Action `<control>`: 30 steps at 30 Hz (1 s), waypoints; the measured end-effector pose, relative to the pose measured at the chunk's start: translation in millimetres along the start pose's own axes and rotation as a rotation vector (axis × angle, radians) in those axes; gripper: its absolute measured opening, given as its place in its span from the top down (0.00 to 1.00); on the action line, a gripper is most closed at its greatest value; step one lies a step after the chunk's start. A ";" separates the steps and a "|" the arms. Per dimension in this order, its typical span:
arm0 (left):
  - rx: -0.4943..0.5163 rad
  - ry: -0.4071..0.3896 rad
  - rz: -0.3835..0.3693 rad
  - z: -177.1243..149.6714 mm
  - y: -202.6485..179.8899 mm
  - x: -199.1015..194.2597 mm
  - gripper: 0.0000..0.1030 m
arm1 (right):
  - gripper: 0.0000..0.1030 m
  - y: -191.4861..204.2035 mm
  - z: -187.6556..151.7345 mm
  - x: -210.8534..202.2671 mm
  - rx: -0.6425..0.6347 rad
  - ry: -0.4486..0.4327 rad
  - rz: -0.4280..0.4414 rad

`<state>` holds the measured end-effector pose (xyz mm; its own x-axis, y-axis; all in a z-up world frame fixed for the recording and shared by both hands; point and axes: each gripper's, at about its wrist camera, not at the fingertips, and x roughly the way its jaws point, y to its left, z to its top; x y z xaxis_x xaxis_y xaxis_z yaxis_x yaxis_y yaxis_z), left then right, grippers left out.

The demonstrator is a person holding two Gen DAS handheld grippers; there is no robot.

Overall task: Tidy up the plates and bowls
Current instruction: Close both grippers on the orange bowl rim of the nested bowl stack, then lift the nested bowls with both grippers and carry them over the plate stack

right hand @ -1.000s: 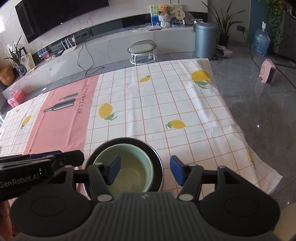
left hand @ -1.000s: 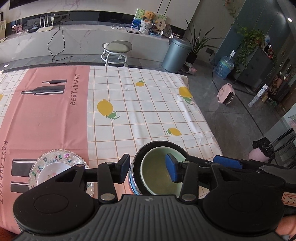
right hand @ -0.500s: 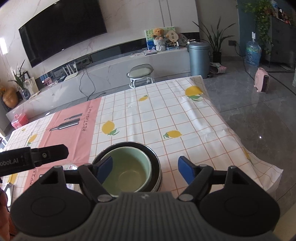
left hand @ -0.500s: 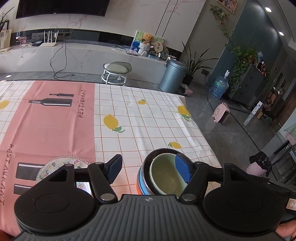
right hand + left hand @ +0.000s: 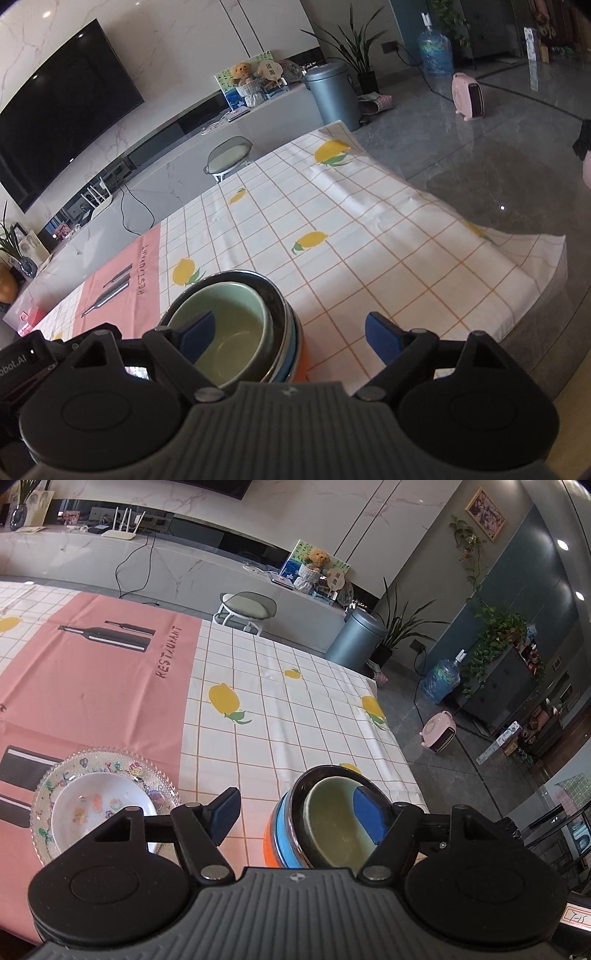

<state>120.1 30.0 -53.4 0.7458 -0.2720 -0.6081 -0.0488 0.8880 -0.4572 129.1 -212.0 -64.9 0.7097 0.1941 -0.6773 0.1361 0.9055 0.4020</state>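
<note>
A pale green bowl (image 5: 328, 823) sits nested in a dark steel bowl (image 5: 299, 794), on top of a blue and an orange bowl, near the table's front right. My left gripper (image 5: 297, 816) straddles the stack's left wall, one pad outside and one over the green bowl, and its jaws are opening. My right gripper (image 5: 290, 338) straddles the right wall of the same stack (image 5: 273, 295); its jaws are opening too and press on nothing. To the left a white bowl (image 5: 99, 808) rests on a beaded glass plate (image 5: 48, 794).
The table carries a pink and lemon-print cloth (image 5: 280, 716) whose right side (image 5: 535, 266) hangs over the edge. Beyond the far edge stand a stool (image 5: 247, 607) and a grey bin (image 5: 354, 638). A pink heater (image 5: 439, 734) sits on the floor.
Both grippers' jaws have spread wider around the bowl stack's walls. Both views have rolled and drawn back slightly. The stack and the glass plate have stayed put.
</note>
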 end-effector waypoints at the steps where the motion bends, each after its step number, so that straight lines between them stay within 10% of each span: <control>1: -0.015 0.007 -0.006 -0.1 2.1 2.5 0.21 | 0.16 0.3 -0.3 3.3 0.006 0.011 0.004; 30: -0.257 0.231 -0.120 -20.8 33.7 74.6 0.30 | 0.30 -23.9 -6.1 78.8 0.275 0.275 0.166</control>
<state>160.3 32.0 -127.7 0.5882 -0.4712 -0.6572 -0.1573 0.7305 -0.6646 177.6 -216.1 -131.6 0.5321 0.4562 -0.7133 0.2412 0.7258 0.6442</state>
